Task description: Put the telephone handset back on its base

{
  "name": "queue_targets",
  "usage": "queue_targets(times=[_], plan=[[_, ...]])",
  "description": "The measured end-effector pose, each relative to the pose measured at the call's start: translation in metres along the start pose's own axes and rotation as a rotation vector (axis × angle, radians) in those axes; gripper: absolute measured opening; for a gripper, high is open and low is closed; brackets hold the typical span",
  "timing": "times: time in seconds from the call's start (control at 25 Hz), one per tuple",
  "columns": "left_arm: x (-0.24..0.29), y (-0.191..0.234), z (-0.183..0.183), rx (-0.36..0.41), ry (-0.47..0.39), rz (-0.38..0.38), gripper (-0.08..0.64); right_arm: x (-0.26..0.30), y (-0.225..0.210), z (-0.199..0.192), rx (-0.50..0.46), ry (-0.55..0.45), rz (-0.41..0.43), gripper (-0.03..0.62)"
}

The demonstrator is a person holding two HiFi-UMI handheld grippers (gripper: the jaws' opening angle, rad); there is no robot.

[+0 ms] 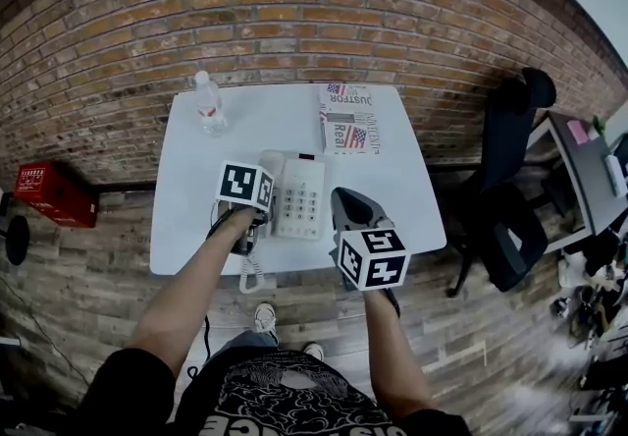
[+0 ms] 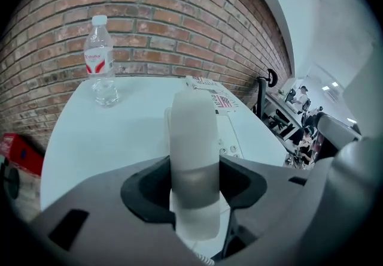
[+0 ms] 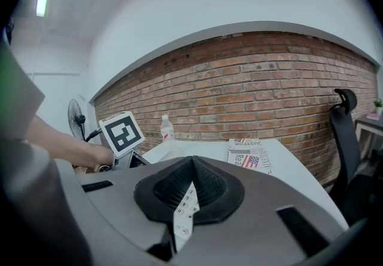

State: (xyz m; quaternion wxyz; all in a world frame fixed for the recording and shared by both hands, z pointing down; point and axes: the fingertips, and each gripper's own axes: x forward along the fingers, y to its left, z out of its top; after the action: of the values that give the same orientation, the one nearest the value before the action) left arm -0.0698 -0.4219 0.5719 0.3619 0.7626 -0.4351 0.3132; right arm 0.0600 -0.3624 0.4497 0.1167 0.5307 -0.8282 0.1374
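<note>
The pale, rounded plastic telephone handset (image 2: 192, 151) is clamped in the jaws of your left gripper (image 2: 194, 184). The jaws stand wide, pressed on the handset's two sides, and its long body runs away from you beyond them. You hold it at the left side of the white push-button telephone base (image 1: 299, 196), which lies near the front middle of the white rectangular worktop (image 1: 191, 218). Whether handset and base touch cannot be told. A white coiled cord (image 1: 252, 275) hangs over the worktop's near edge below your left hand.

Your right gripper (image 3: 190, 182) is just to the right of the base, over the worktop's front edge. Its jaws are together with nothing in them, and only a thin slit shows the base's keypad beyond.

At the back left of the worktop a clear plastic water bottle with a red label (image 1: 207, 102) stands upright. At the back, right of the middle, a printed magazine with flag pictures (image 1: 348, 117) lies flat. A red-brown brick wall (image 1: 294, 12) rises behind. On the wooden floor a red box (image 1: 54, 193) lies left of the worktop, and a black office chair (image 1: 510, 179) stands to its right.
</note>
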Motion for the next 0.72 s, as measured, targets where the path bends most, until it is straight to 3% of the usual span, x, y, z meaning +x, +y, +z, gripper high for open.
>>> queue_targets(times=[0.72], plan=[[0.028, 0.013, 0.001, -0.073, 0.078, 0.060, 0.216, 0.007, -0.012, -0.002, 0.013, -0.001, -0.013, 0.000]])
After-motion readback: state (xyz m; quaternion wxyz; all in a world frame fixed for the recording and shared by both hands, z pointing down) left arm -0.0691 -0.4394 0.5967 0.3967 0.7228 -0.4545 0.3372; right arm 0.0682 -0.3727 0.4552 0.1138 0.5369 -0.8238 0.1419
